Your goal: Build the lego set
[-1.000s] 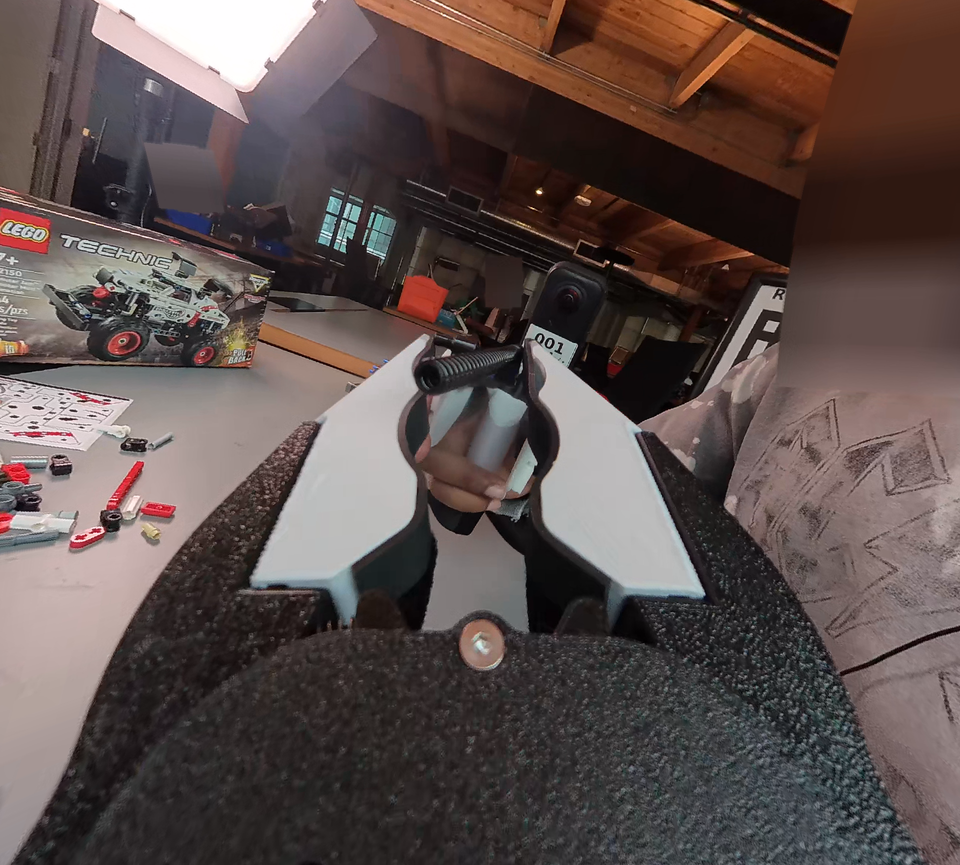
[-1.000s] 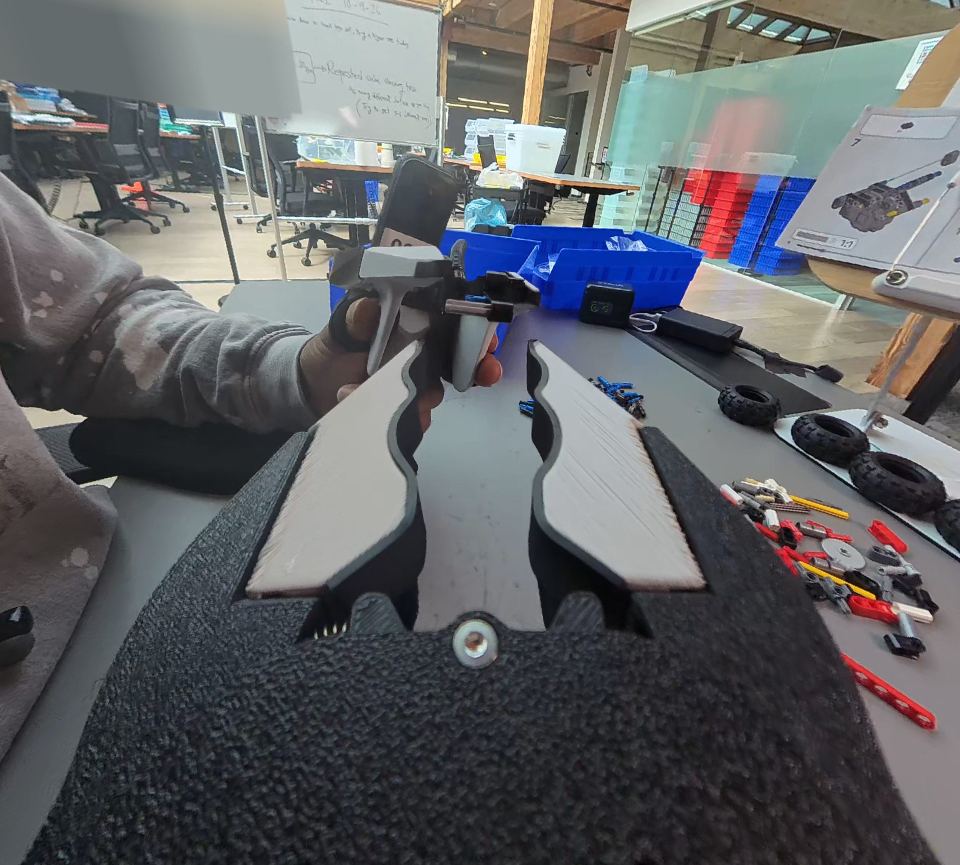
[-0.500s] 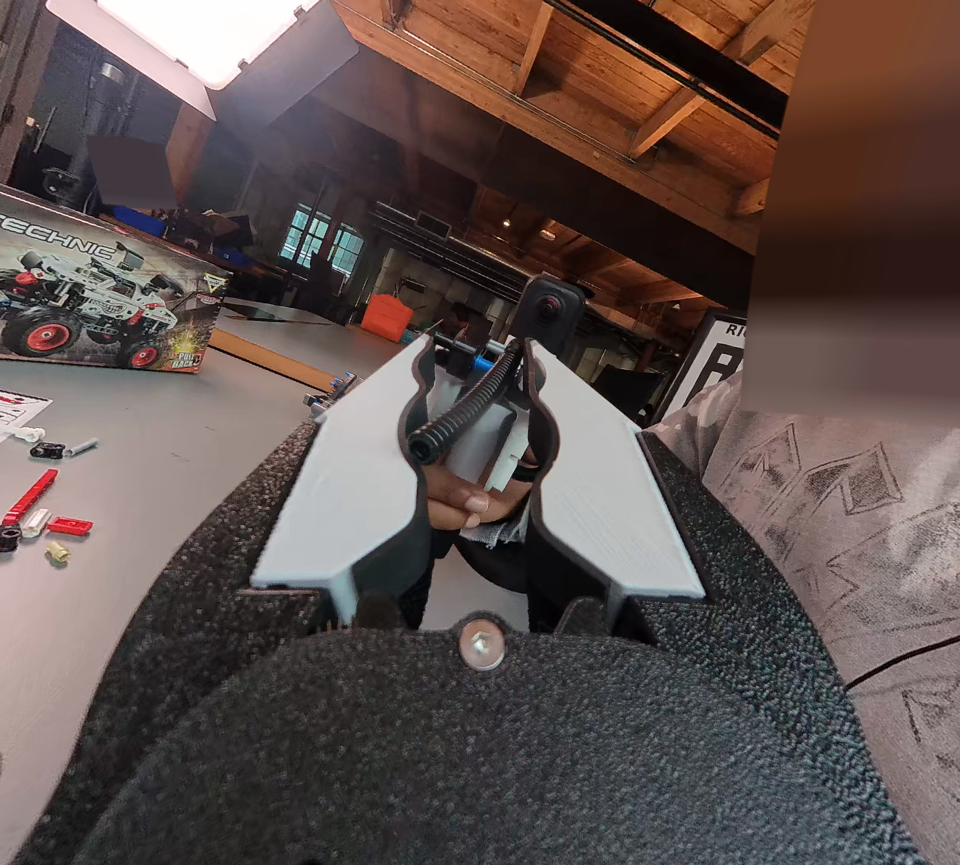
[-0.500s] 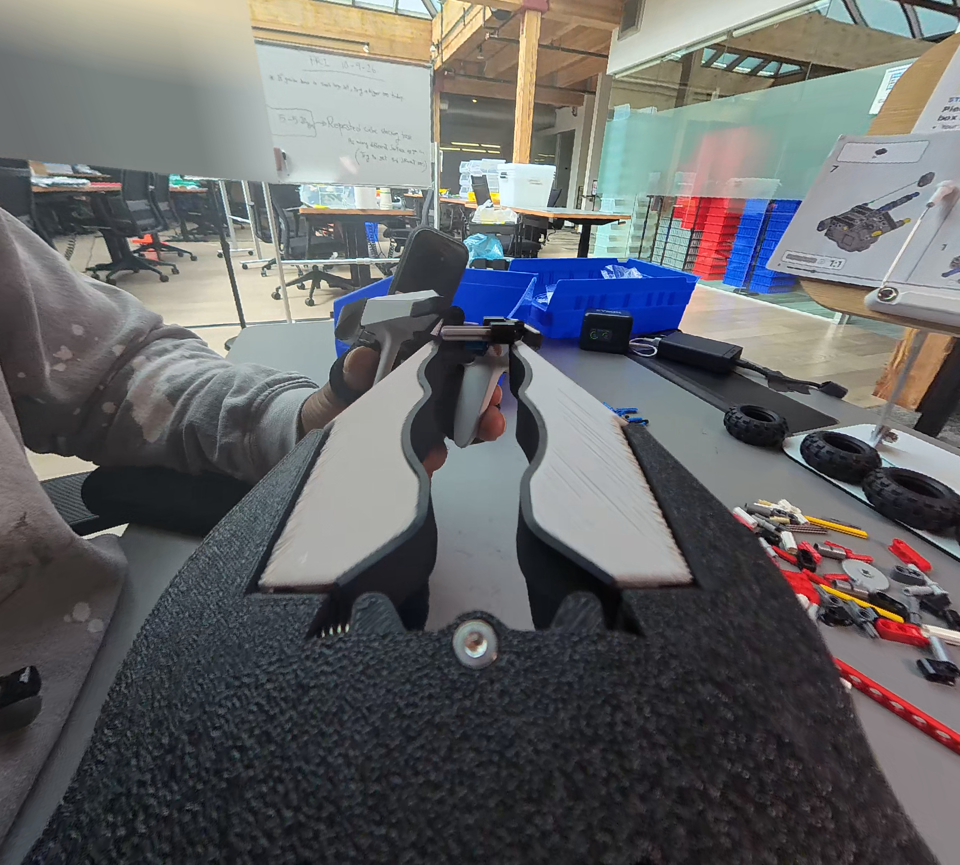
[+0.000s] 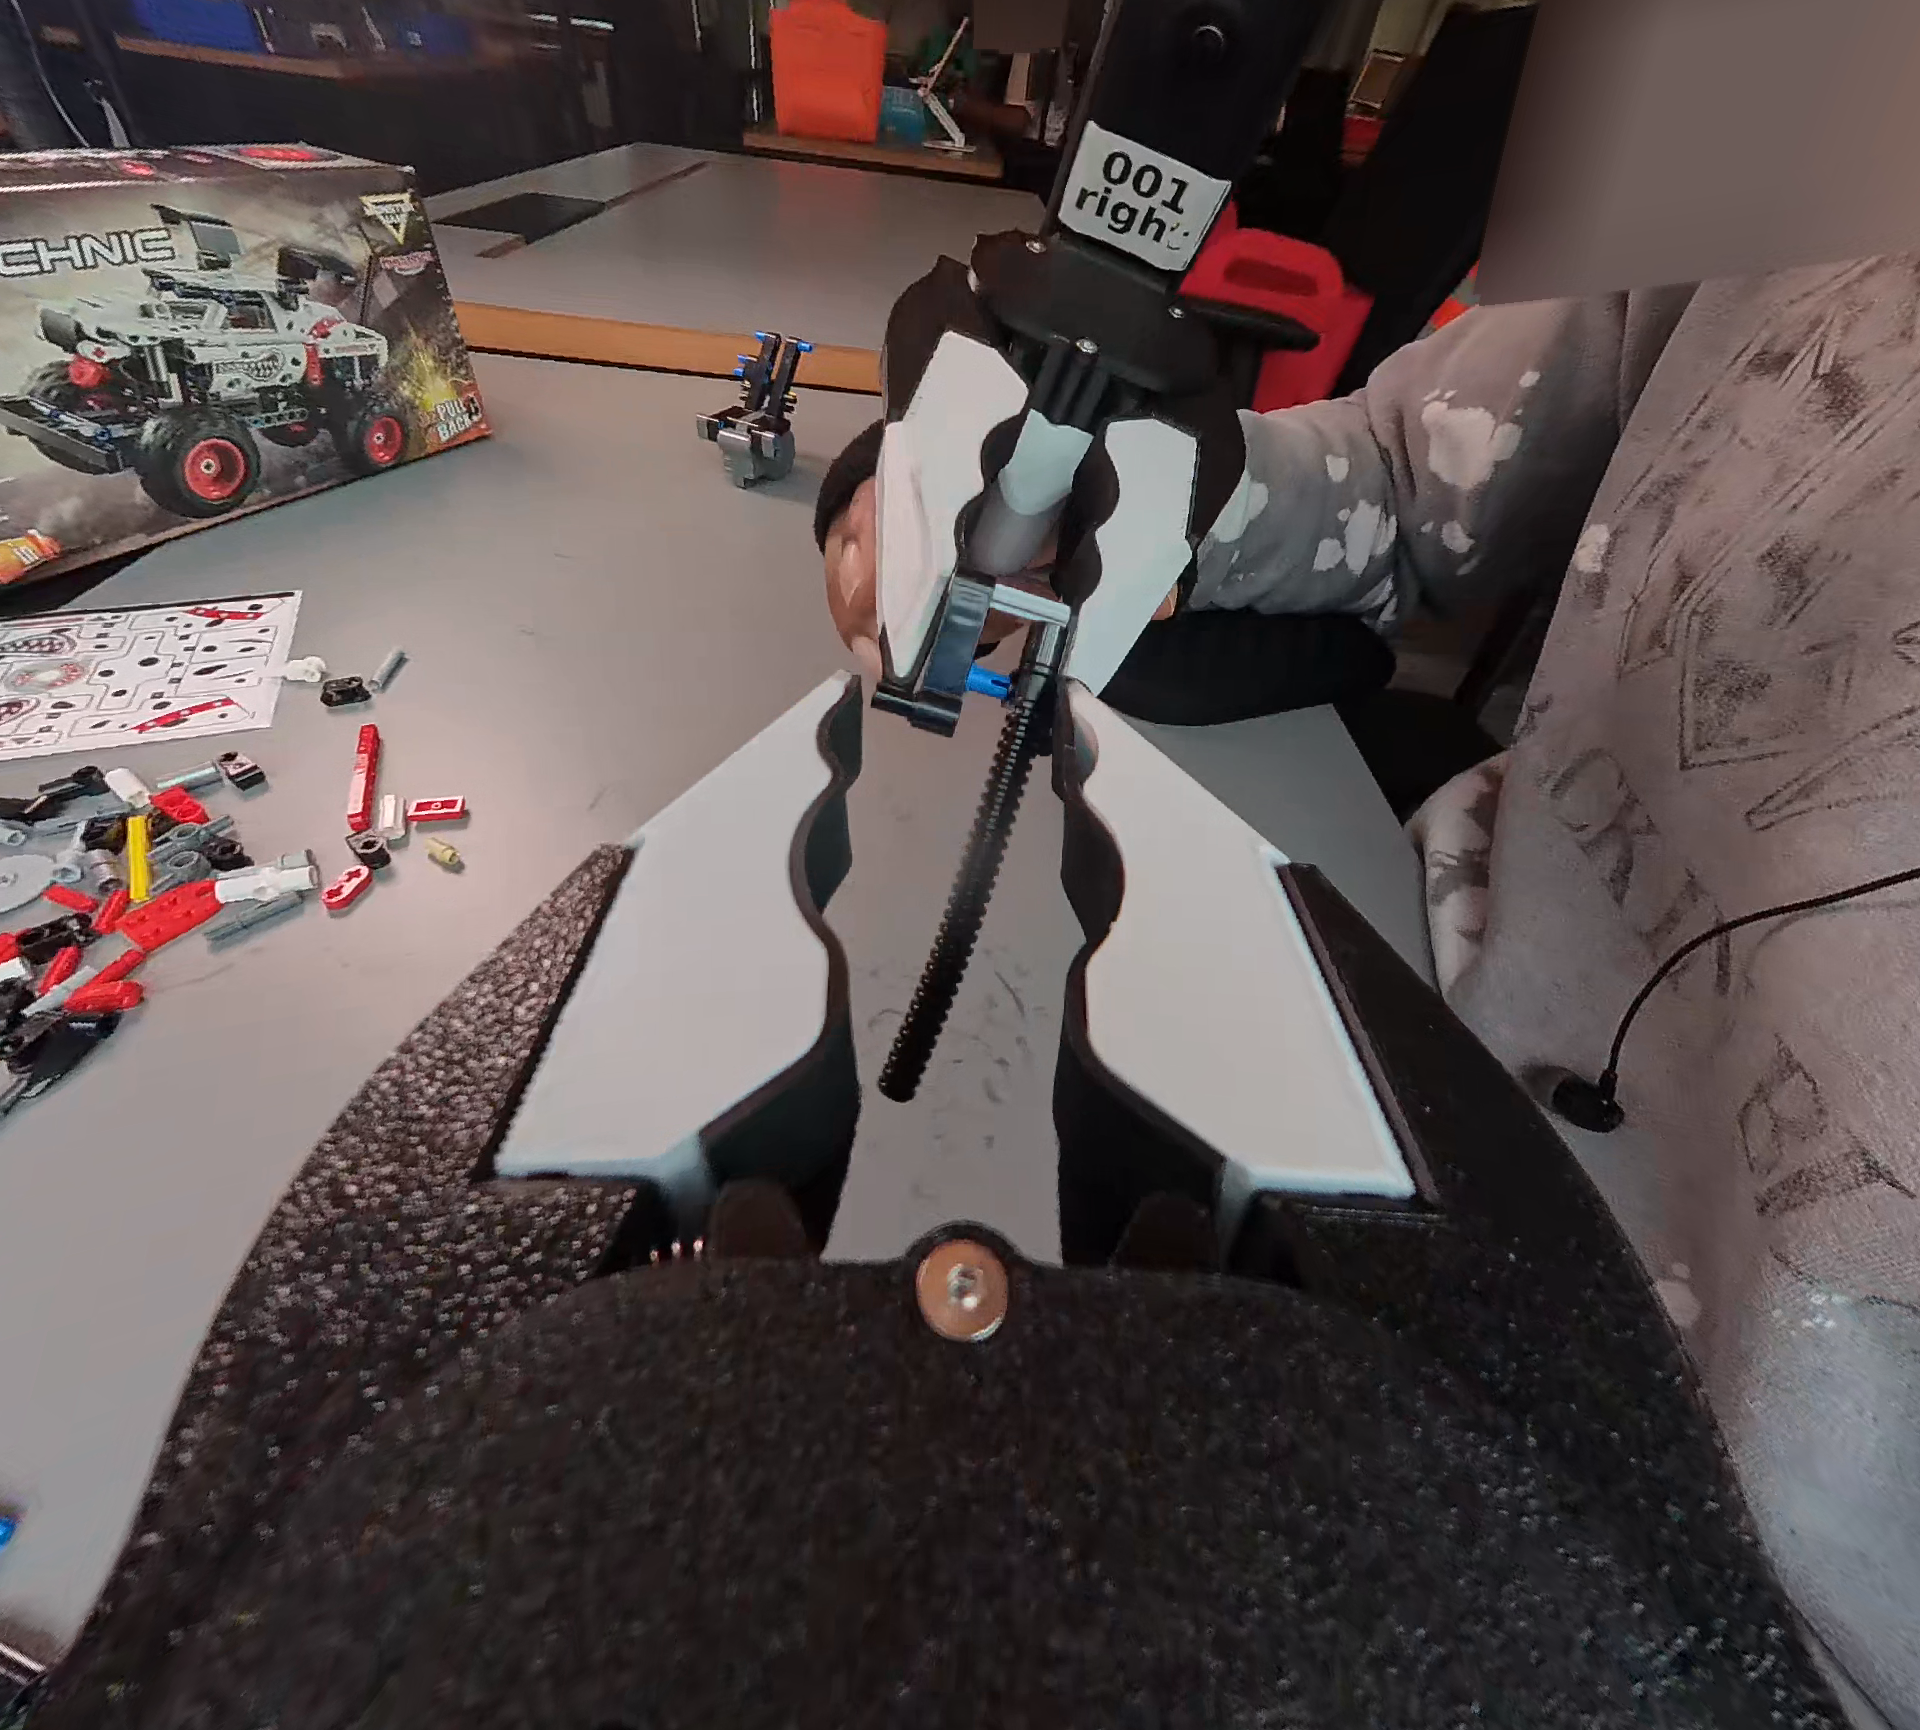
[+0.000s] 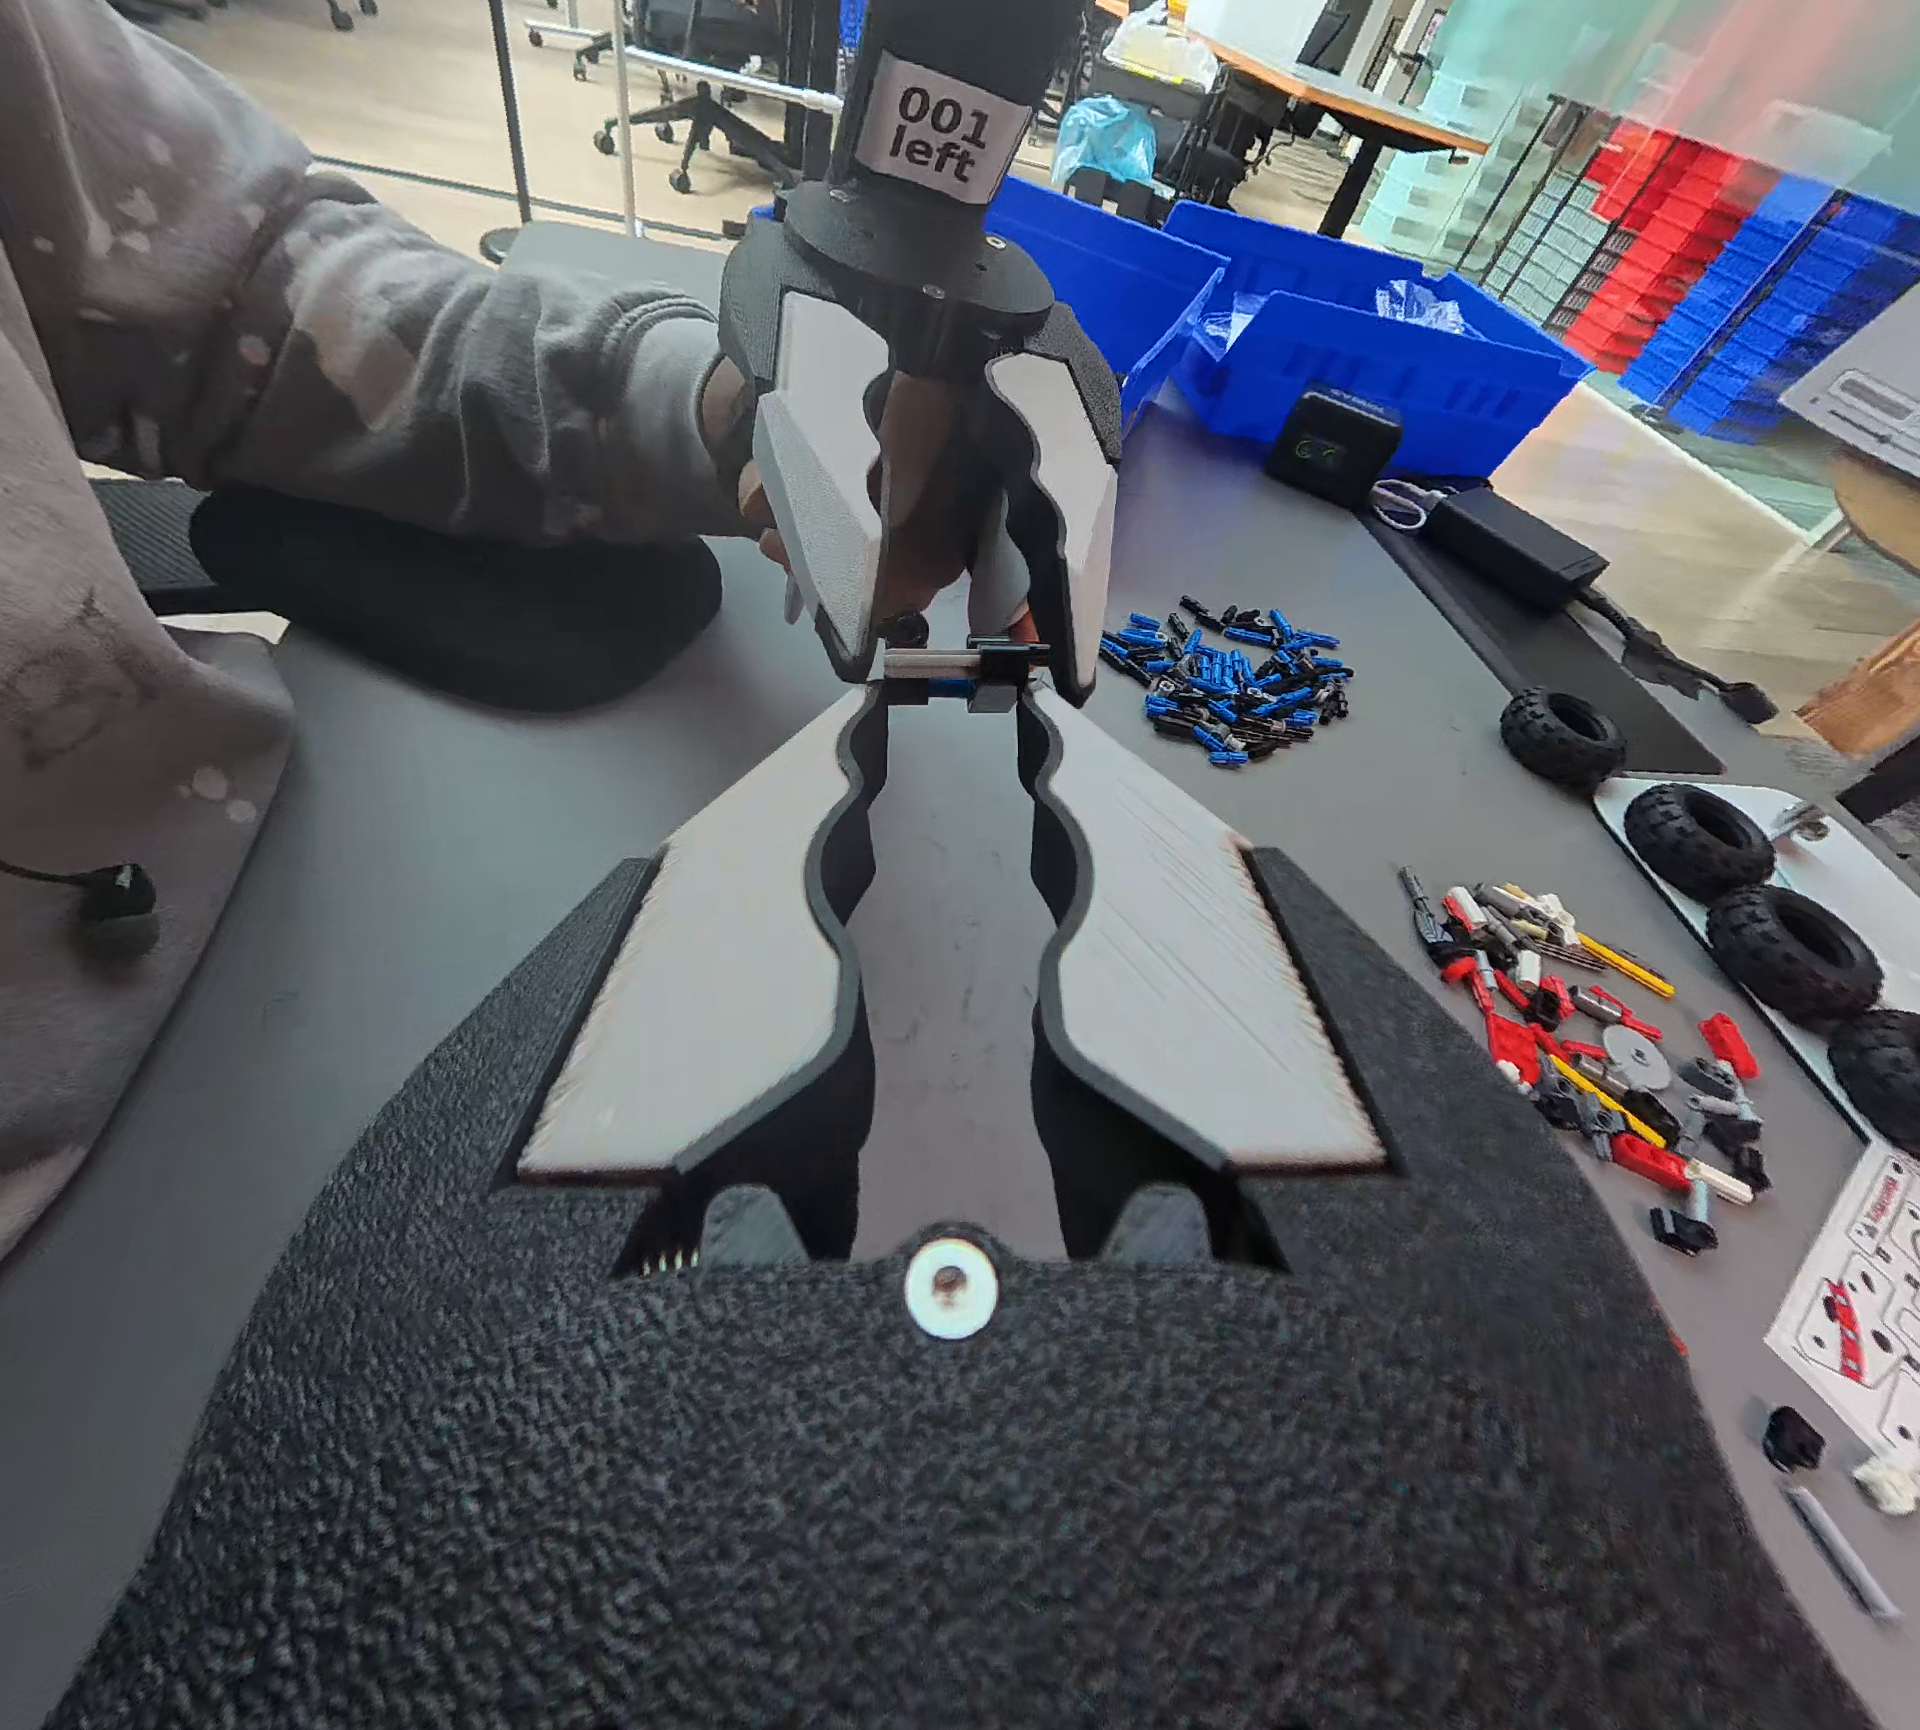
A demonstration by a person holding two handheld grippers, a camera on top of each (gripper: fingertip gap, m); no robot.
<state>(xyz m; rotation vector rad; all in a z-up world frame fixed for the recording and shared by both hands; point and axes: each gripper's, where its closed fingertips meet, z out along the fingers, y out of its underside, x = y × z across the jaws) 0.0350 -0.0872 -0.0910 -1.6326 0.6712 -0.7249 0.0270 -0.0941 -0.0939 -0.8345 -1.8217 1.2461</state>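
Lego subassembly [image 5: 971, 657] spans crosswise between both sets of tips: right gripper [image 6: 954, 712] clamped on it, left gripper [image 5: 956, 709] seemingly too; ribbed hose [image 5: 961, 901] trails back along the left fingers.

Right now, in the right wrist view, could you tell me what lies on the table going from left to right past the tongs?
Black arm pad → pile of blue and black pins → lone tyre → heap of red, yellow and grey pieces → tyres on the white tray.

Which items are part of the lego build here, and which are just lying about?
In use: black ribbed hose; small grey-and-black subassembly; left gripper; right gripper.
Lying about: blue bins; black power adapter; grey table.
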